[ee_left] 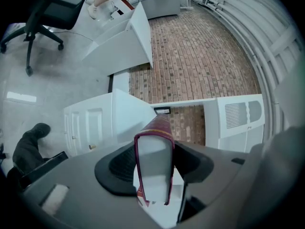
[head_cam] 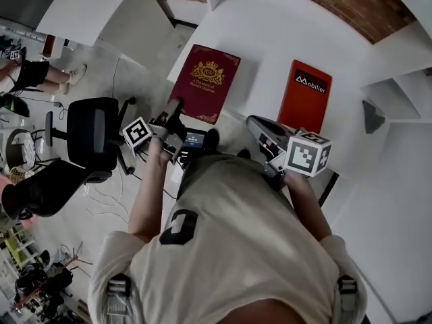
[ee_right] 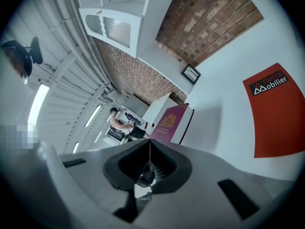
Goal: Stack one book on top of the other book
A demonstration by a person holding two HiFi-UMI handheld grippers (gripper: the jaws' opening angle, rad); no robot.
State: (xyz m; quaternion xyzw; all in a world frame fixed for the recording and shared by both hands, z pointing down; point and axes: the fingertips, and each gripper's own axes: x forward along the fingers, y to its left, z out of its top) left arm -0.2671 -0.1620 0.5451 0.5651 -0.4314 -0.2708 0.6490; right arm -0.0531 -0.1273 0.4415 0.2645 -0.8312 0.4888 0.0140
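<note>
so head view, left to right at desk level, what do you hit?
office chair → left gripper → maroon book → red book. Right gripper is left out because it overlaps the red book's span.

- Head view sits up top, looking steeply down past the person's chest onto the white table (head_cam: 270,39): maroon book (head_cam: 204,82) left, red book (head_cam: 305,94) right.
- Left gripper view rides the left gripper (ee_left: 155,149), lens right up against the maroon book's page edge, facing the far brick wall (ee_left: 200,56).
- Right gripper view rides the right gripper (ee_right: 149,146), rolled over, skimming low across the table.
- Both books show in the head and right gripper views; the maroon one shows in all three.
</note>
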